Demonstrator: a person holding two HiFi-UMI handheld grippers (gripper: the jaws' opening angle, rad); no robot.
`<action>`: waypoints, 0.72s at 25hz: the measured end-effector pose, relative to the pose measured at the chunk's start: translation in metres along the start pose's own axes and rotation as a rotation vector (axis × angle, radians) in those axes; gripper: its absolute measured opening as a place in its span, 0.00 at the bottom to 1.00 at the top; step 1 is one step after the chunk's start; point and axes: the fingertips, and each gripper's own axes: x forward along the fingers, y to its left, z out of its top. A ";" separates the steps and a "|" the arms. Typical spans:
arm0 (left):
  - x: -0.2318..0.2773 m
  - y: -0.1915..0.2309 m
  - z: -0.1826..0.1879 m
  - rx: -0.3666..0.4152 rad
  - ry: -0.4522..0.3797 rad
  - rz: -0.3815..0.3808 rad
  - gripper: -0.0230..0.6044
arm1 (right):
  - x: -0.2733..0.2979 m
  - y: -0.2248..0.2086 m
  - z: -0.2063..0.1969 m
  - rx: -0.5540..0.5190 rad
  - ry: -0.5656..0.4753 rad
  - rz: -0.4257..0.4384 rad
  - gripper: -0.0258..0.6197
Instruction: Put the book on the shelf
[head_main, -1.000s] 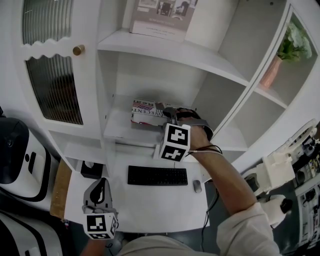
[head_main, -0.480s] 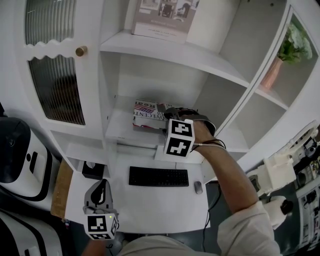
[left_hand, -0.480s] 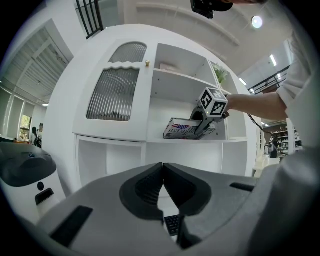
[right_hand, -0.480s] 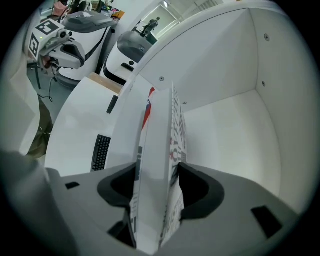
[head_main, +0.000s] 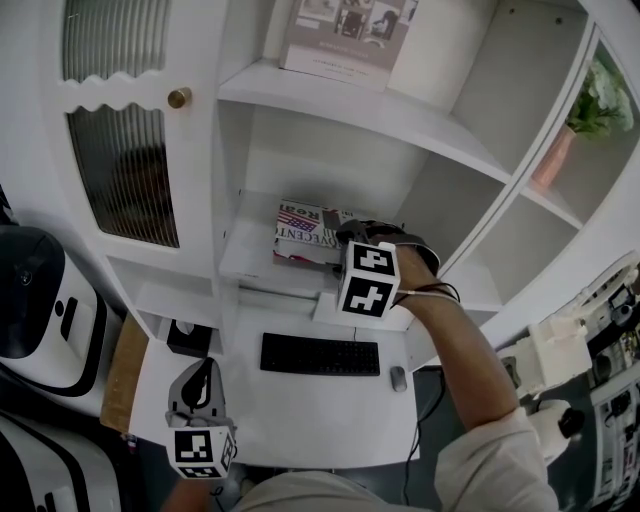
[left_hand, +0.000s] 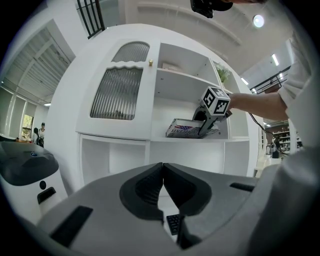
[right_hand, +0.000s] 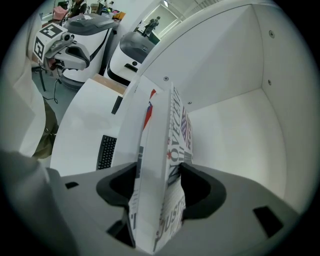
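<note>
1. Wider than a second ago, the jaws of the right hand-held gripper are opening. The book sits between them, its covers close beside both pads and apparently no longer squeezed.
2. The book lies flat on the middle shelf, its near end inside the jaws and the rest straight ahead of them.
3. It looks like a light paperback with soft covers. Its pages splay at the held end, so it would likely sag or fan if pinched at a corner. A hold across its thickness near the spine seems safest.
4. Its long axis runs straight away from the jaws, along the shelf, and the lettered cover faces up.
5. The left hand-held gripper hangs low over the worktop, well apart from the book, jaws closed on nothing.
</note>
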 end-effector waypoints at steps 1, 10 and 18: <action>0.000 0.000 0.000 -0.001 0.000 0.000 0.04 | 0.000 0.001 0.000 0.000 0.000 0.008 0.46; -0.001 0.001 0.000 0.000 0.001 -0.002 0.05 | 0.000 0.019 0.004 0.008 -0.013 0.122 0.51; -0.002 -0.001 0.000 0.004 0.001 -0.008 0.04 | 0.001 0.029 0.005 0.007 -0.022 0.177 0.50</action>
